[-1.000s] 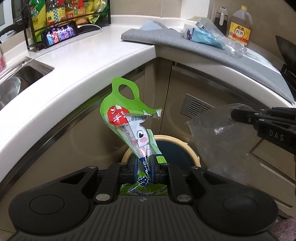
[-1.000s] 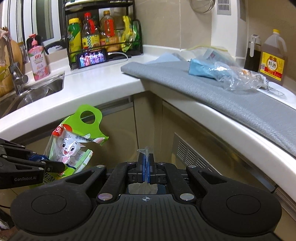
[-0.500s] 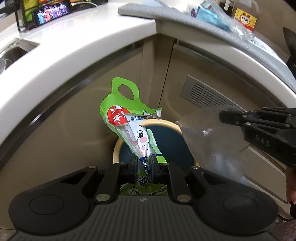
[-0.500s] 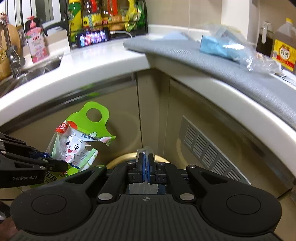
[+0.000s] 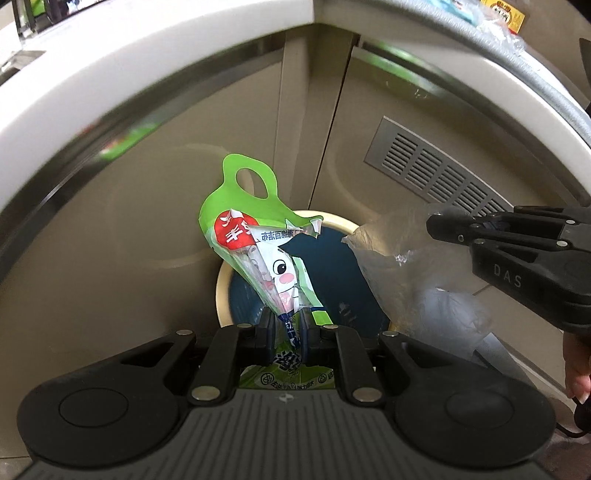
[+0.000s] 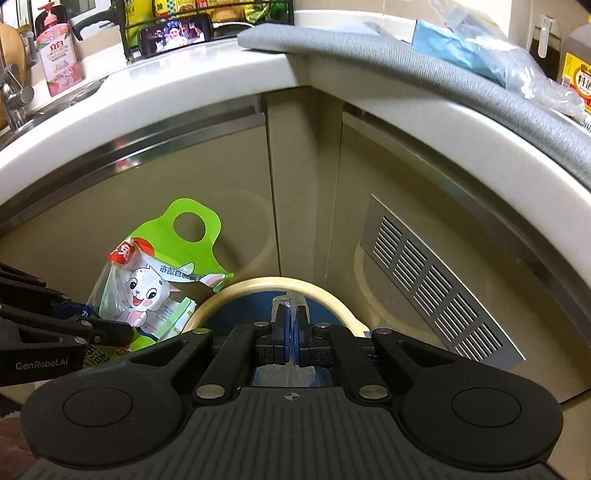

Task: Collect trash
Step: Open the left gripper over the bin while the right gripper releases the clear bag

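Observation:
My left gripper is shut on a green wrapper with a white rabbit and holds it upright over the round bin, which has a cream rim and a dark blue liner. My right gripper is shut on a clear plastic bag that hangs over the bin's right side. The wrapper and the bin's rim also show in the right wrist view, with the left gripper at the left edge. The right gripper reaches in from the right in the left wrist view.
The bin stands on the floor in the corner under a white counter. Beige cabinet doors and a vent grille are behind it. A grey mat with blue and clear packaging, a phone and bottles sit on the counter.
Both grippers have come down below the counter edge and closer to the bin, each still holding its piece of trash. The bin now fills more of both views.

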The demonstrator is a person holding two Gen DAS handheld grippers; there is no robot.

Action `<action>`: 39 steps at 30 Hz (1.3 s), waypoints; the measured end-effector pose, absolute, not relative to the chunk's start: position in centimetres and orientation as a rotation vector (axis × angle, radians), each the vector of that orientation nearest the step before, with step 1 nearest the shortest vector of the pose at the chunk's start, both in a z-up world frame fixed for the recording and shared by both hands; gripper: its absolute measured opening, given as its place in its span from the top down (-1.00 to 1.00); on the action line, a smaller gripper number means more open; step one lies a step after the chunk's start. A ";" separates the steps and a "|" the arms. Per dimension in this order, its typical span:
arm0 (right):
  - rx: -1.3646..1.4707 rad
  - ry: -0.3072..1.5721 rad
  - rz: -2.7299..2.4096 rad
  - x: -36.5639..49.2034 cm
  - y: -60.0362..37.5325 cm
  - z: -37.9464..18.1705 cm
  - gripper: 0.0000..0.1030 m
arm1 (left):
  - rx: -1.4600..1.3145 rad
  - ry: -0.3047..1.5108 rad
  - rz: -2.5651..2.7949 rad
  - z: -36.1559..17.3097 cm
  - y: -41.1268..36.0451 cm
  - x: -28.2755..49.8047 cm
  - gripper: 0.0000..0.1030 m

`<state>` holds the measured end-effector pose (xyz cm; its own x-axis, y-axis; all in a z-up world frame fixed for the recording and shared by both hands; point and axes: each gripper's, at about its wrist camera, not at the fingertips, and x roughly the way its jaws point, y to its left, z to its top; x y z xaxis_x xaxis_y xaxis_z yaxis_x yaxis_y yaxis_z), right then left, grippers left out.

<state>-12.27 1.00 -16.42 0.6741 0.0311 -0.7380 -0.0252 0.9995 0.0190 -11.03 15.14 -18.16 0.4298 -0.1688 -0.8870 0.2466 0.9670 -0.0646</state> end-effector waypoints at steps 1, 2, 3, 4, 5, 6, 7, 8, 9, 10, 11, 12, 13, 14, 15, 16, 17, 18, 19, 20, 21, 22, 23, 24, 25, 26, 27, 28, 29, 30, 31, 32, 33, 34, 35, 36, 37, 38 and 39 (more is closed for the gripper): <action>0.009 0.836 0.031 -12.2 0.9 -16.4 0.95 | 0.078 1.102 -0.261 -18.4 15.1 -10.8 0.72; 0.011 0.841 0.030 -12.1 0.9 -16.5 0.95 | 0.078 1.108 -0.262 -18.7 15.0 -10.7 0.72; 0.015 0.847 0.029 -12.0 0.9 -16.5 0.95 | 0.077 1.116 -0.263 -19.0 15.0 -10.4 0.72; 0.018 0.853 0.028 -11.8 0.8 -16.7 0.95 | 0.075 1.123 -0.263 -19.3 14.9 -10.2 0.72; 0.020 0.858 0.026 -11.7 0.8 -16.8 0.95 | 0.073 1.130 -0.264 -19.6 14.9 -9.9 0.72; 0.022 0.863 0.024 -11.5 0.7 -16.9 0.95 | 0.071 1.135 -0.265 -19.8 14.9 -9.6 0.72; 0.025 0.867 0.022 -11.4 0.7 -17.0 0.95 | 0.069 1.141 -0.266 -20.0 14.9 -9.4 0.72; 0.028 0.870 0.021 -11.4 0.6 -17.1 0.95 | 0.066 1.146 -0.265 -20.1 14.9 -9.2 0.72; 0.030 0.875 0.019 -11.3 0.6 -17.2 0.95 | 0.064 1.151 -0.265 -20.3 14.9 -9.0 0.72; 0.033 0.881 0.017 -11.2 0.5 -17.3 0.95 | 0.062 1.156 -0.265 -20.4 15.1 -8.9 0.72; 0.034 0.886 0.016 -11.0 0.4 -17.5 0.95 | 0.059 1.163 -0.265 -20.5 15.2 -8.7 0.72; 0.034 0.891 0.014 -10.9 0.4 -17.6 0.95 | 0.056 1.169 -0.265 -20.8 15.2 -8.5 0.72; 0.036 0.897 0.011 -10.7 0.4 -17.7 0.95 | 0.053 1.175 -0.263 -21.0 15.2 -8.2 0.72; 0.039 0.904 0.010 -10.5 0.4 -17.9 0.95 | 0.050 1.182 -0.262 -21.2 15.2 -7.9 0.72; 0.042 0.908 0.010 -10.3 0.4 -18.0 0.95 | 0.046 1.189 -0.262 -21.2 15.6 -8.0 0.72; 0.043 0.913 0.010 -10.1 0.4 -18.2 0.95 | 0.041 1.200 -0.265 -21.4 15.6 -7.7 0.72; 0.042 0.917 0.009 -10.0 0.4 -18.4 0.95 | 0.034 1.214 -0.269 -21.6 15.7 -7.5 0.72; 0.041 0.922 0.009 -9.7 0.4 -18.6 0.95 | 0.024 1.227 -0.272 -21.8 15.7 -7.3 0.72; 0.042 0.927 0.009 -9.5 0.4 -18.8 0.95 | 0.019 1.236 -0.273 -22.0 15.7 -7.0 0.72; 0.043 0.932 0.008 -9.3 0.4 -19.0 0.95 | 0.020 1.241 -0.272 -22.5 15.6 -6.8 0.72; 0.044 0.935 0.009 -9.0 0.4 -19.2 0.95 | 0.024 1.244 -0.270 -22.5 15.3 -6.5 0.72; 0.045 0.937 0.008 -8.8 0.4 -19.4 0.95 | 0.029 1.247 -0.268 -22.7 15.2 -6.2 0.72; 0.045 0.941 0.007 -8.6 0.4 -19.5 0.95 | 0.034 1.251 -0.266 -22.8 15.1 -6.0 0.72; 0.047 0.943 0.006 -8.3 0.5 -19.7 0.95 | 0.038 1.254 -0.264 -23.2 14.9 -5.8 0.72; 0.049 0.944 0.005 -8.1 0.4 -19.9 0.95 | 0.042 1.258 -0.263 -23.3 14.8 -5.5 0.72; 0.051 0.947 0.004 -7.9 0.4 -20.1 0.95 | 0.046 1.261 -0.261 -23.4 14.7 -5.5 0.72; 0.052 0.951 0.002 -7.7 0.4 -20.2 0.95 | 0.052 1.261 -0.263 -23.9 14.6 -5.2 0.71; 0.052 0.955 0.002 -7.6 0.4 -20.3 0.94 | 0.058 1.262 -0.264 -24.0 14.4 -5.0 0.71; 0.051 0.959 0.001 -7.4 0.5 -20.5 0.94 | 0.064 1.263 -0.266 -24.0 14.1 -5.2 0.71; 0.050 0.963 0.000 -7.3 0.6 -20.6 0.94 | 0.067 1.265 -0.268 -24.3 14.1 -5.1 0.71; 0.052 0.969 -0.002 -7.3 0.6 -20.7 0.94 | 0.071 1.269 -0.268 -24.5 14.1 -5.0 0.71; 0.056 0.975 -0.004 -7.2 0.6 -20.8 0.94 | 0.075 1.272 -0.267 -24.6 14.2 -4.9 0.71; 0.060 0.980 -0.006 -7.0 0.6 -20.9 0.94 | 0.080 1.274 -0.267 -24.8 14.1 -4.8 0.71; 0.063 0.984 -0.010 -6.9 0.5 -21.0 0.94 | 0.086 1.275 -0.266 -24.8 14.0 -4.8 0.71; 0.064 0.988 -0.013 -6.8 0.5 -21.1 0.94 | 0.092 1.275 -0.265 -24.9 14.0 -4.8 0.71; 0.064 0.992 -0.015 -6.7 0.5 -21.2 0.94 | 0.098 1.276 -0.264 -25.0 13.9 -4.8 0.71; 0.065 0.994 -0.017 -6.7 0.6 -21.1 0.94 | 0.101 1.278 -0.264 -25.1 13.9 -4.7 0.68; 0.065 0.995 -0.020 -6.6 0.7 -21.2 0.94 | 0.105 1.278 -0.261 -24.9 13.8 -4.8 0.66; 0.065 0.995 -0.023 -6.5 0.7 -21.2 0.94 | 0.112 1.278 -0.259 -25.1 13.7 -4.8 0.65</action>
